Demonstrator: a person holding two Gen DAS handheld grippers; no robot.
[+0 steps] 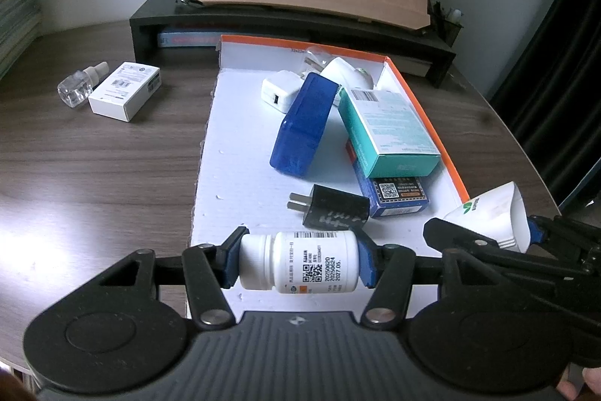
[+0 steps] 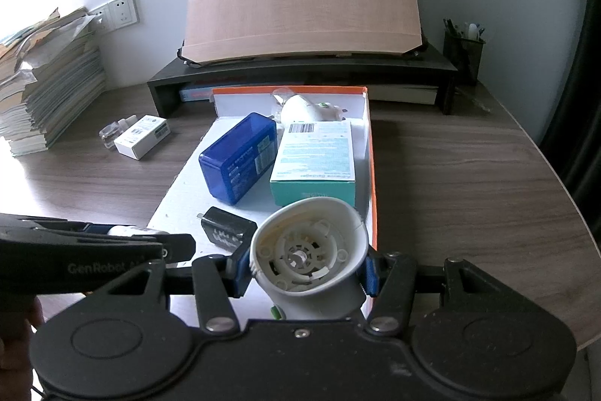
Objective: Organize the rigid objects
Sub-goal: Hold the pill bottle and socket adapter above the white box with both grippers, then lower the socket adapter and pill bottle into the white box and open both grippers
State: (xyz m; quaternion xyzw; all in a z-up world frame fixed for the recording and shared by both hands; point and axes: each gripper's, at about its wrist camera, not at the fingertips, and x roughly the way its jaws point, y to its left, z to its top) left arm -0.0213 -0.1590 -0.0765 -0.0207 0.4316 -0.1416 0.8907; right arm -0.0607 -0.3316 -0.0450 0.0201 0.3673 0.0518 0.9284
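Bottle handling is the main point here: the white pill bottle [image 1: 298, 265] lies sideways in the left claw [image 1: 298, 264], pinched end to end, one blue pad on its cap and the other on its base, above the near edge of the white tray with orange rim [image 1: 426, 111]. It looks light and stiff, but the smooth plastic could slip or turn between the pads, so a hold across the labelled body would probably be safer. The right claw [image 2: 306, 271] is closed on a white plastic cone-shaped part [image 2: 310, 250], gripped across its narrower body just behind the wide open mouth, over the near right corner of the tray. This part seems hollow and thin-walled, so hard squeezing may deform it. In the tray lie a blue box [image 2: 238, 162], a teal carton [image 2: 313, 164] and a black plug adapter [image 1: 332, 211]. On the desk [image 1: 94, 168], a small white box [image 1: 126, 91] and a clear bottle [image 1: 77, 87] are not yet collected.
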